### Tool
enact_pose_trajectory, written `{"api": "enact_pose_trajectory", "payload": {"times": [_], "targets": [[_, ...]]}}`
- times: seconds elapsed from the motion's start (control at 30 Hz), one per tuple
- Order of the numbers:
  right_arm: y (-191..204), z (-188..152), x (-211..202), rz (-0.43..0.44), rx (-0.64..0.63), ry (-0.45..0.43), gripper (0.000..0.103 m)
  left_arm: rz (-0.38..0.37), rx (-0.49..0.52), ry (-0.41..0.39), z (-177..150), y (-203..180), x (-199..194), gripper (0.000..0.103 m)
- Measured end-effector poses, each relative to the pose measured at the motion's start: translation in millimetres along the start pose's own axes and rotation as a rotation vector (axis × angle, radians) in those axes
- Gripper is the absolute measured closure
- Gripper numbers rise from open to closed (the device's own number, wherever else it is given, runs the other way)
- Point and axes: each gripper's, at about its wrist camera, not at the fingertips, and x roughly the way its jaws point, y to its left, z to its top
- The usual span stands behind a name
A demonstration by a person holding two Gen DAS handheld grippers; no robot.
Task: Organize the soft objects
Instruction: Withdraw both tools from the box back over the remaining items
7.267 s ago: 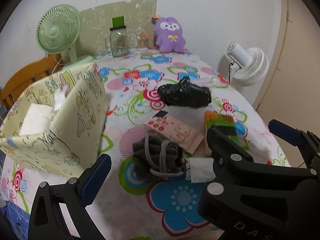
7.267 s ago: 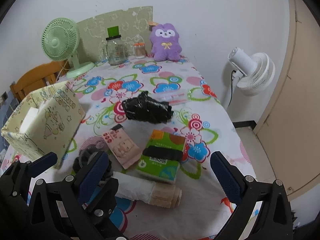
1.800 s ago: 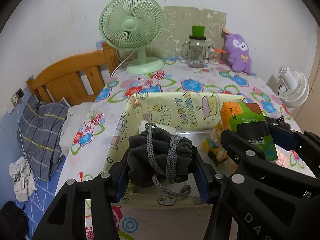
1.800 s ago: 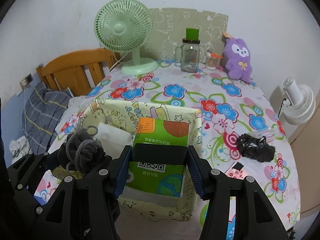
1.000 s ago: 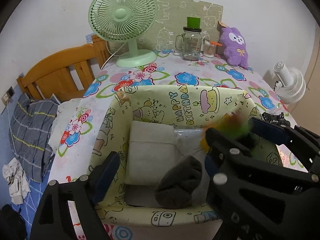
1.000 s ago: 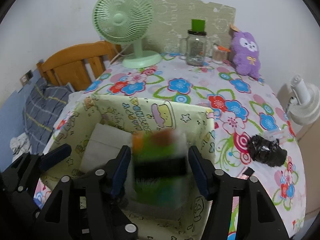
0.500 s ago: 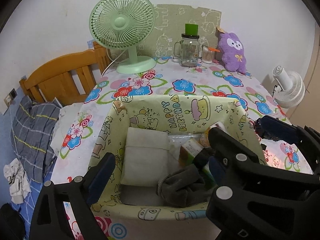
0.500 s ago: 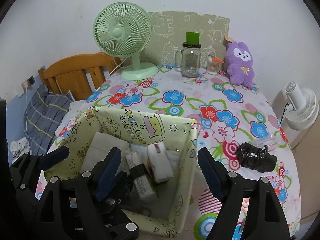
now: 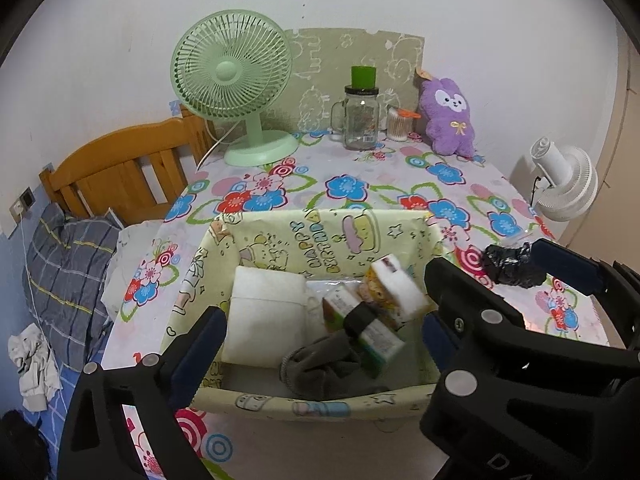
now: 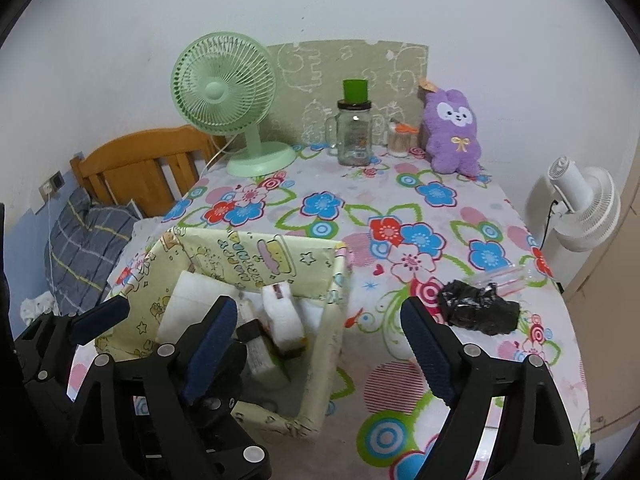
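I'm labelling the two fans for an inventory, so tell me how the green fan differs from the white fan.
The green fan stands on the flowered table, near the wall; the white fan stands off the table, past its right edge. The green fan faces the camera, showing its full round grille; the white fan is turned sideways. The green fan rises on a stem from a round base; the white fan's base is hidden. Both have ribbed round guards.

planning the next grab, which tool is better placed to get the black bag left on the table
Right. The right tool is open and empty, with the black bag just beyond its right finger; the open left tool hovers over the box.
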Motion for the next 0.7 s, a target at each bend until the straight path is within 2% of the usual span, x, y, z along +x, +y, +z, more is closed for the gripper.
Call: {"api": "enact_pose_trajectory", "payload": {"times": [0.7], "targets": [[-42, -3, -43, -0.031, 0.058, -0.058, 0.014, -0.026, 0.022, -0.061, 5, -44, -32, 0.002]]}}
